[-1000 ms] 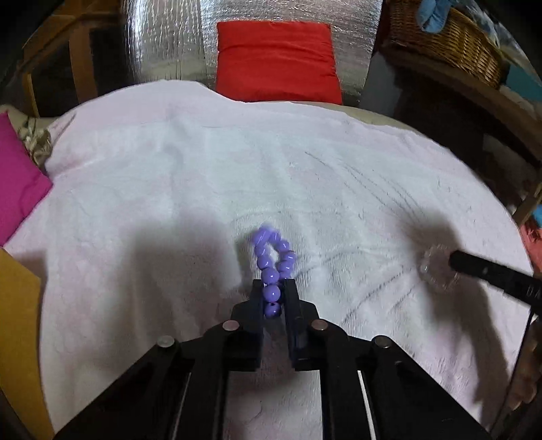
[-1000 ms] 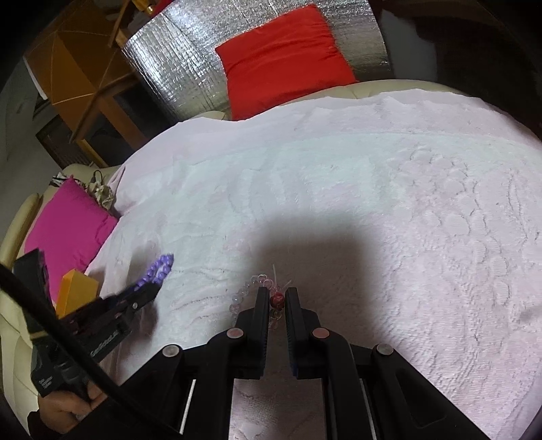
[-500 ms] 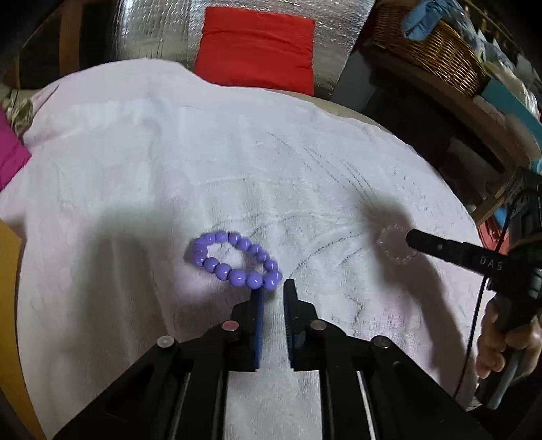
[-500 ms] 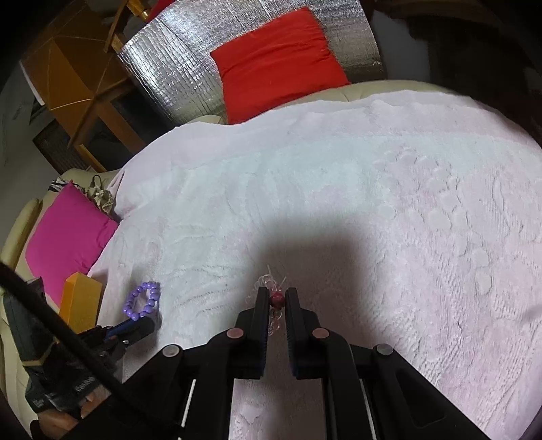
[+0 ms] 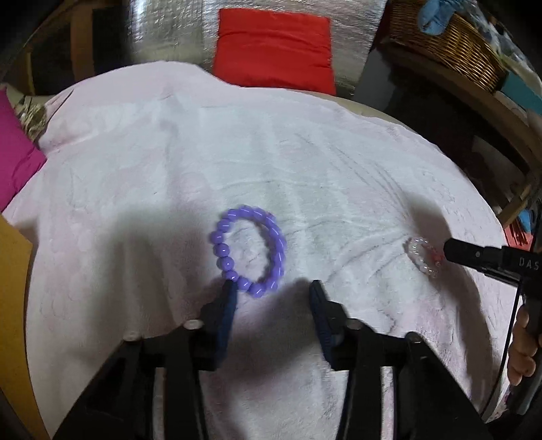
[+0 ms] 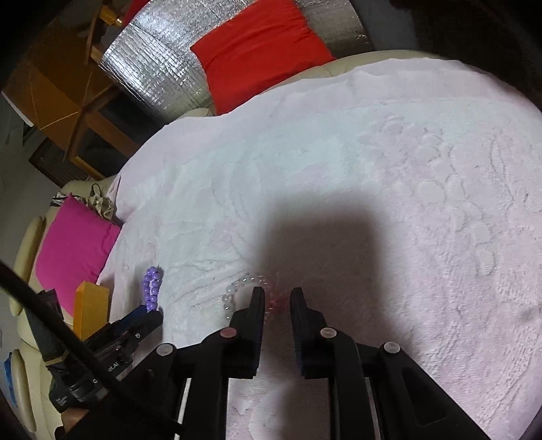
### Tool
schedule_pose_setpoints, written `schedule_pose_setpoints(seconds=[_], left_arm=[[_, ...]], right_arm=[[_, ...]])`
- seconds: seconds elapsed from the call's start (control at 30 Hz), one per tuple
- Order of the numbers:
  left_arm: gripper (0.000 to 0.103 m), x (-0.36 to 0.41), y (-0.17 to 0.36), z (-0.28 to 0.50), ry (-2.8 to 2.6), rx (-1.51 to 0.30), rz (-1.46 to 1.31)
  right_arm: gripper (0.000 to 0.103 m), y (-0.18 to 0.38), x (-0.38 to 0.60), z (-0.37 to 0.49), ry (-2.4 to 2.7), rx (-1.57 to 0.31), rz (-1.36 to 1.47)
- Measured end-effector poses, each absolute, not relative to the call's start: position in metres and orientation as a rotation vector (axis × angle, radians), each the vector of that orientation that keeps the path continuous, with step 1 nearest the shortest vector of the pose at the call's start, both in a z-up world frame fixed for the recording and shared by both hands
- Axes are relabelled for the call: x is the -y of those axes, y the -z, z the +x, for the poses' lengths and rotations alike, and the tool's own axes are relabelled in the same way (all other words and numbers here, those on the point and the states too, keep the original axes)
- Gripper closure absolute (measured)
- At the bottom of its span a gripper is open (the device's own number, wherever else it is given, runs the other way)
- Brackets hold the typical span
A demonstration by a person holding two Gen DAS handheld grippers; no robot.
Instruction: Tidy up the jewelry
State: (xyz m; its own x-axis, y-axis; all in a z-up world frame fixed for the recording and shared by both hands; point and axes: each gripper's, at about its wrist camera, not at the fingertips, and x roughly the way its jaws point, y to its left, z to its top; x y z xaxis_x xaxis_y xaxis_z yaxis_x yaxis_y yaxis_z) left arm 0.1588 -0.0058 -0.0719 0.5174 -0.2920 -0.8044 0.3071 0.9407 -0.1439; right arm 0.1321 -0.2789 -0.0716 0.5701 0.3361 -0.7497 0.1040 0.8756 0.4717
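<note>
A purple bead bracelet lies flat as a ring on the pale pink towel. My left gripper stands just behind it with its jaws opening. Its left fingertip touches the ring's near edge and nothing is gripped. To the right, a clear bead bracelet with a red bead rests on the towel at the tip of my right gripper. In the right wrist view the right gripper has its jaws opening, and the clear bracelet has its pink-red bead loose between them. The purple bracelet and the left gripper show at lower left.
A red cushion leans on a silver foil sheet behind the towel. A magenta cushion and an orange box sit at the left edge. A wicker basket stands on a wooden shelf at far right.
My left gripper let go of the purple bracelet, which dropped from hanging to lying flat, and its jaws spread. My right jaws parted around the clear bracelet's red bead.
</note>
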Motion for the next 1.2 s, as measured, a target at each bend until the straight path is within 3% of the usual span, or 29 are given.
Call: schedule_pose_setpoints(seconds=[0.03, 0.07, 0.4, 0.43, 0.5, 0.53, 0.57, 0.6, 1.0, 1.2], left_arm=[[0.089, 0.008, 0.071, 0.156, 0.376, -0.963, 0.026], [0.091, 0.014, 0.072, 0.154, 0.4, -0.961, 0.044], [0.093, 0.003, 0.054, 0.15, 0.382, -0.901, 0.04], [0.09, -0.004, 0.051, 0.151, 0.361, -0.886, 0.025], [0.076, -0.013, 0.048, 0.155, 0.33, -0.865, 0.012], [0.055, -0.017, 0.048, 0.157, 0.312, -0.853, 0.003], [0.042, -0.018, 0.049, 0.158, 0.303, -0.845, -0.003], [0.041, -0.019, 0.049, 0.16, 0.298, -0.828, -0.016], [0.041, 0.01, 0.064, 0.174, 0.329, -0.87, 0.013], [0.071, 0.012, 0.062, 0.162, 0.375, -0.878, 0.034]], right_arm=[[0.084, 0.071, 0.279, 0.131, -0.147, -0.961, 0.508], [0.084, 0.07, 0.279, 0.131, -0.154, -0.957, 0.508], [0.087, 0.074, 0.251, 0.135, -0.14, -0.959, 0.361], [0.088, 0.072, 0.249, 0.133, -0.145, -0.947, 0.355], [0.089, 0.068, 0.249, 0.129, -0.149, -0.928, 0.361], [0.089, 0.066, 0.25, 0.129, -0.15, -0.921, 0.361], [0.089, 0.064, 0.25, 0.128, -0.151, -0.914, 0.363], [0.089, 0.063, 0.252, 0.127, -0.151, -0.912, 0.365], [0.089, 0.073, 0.263, 0.127, -0.127, -0.948, 0.384], [0.089, 0.073, 0.262, 0.128, -0.13, -0.949, 0.386]])
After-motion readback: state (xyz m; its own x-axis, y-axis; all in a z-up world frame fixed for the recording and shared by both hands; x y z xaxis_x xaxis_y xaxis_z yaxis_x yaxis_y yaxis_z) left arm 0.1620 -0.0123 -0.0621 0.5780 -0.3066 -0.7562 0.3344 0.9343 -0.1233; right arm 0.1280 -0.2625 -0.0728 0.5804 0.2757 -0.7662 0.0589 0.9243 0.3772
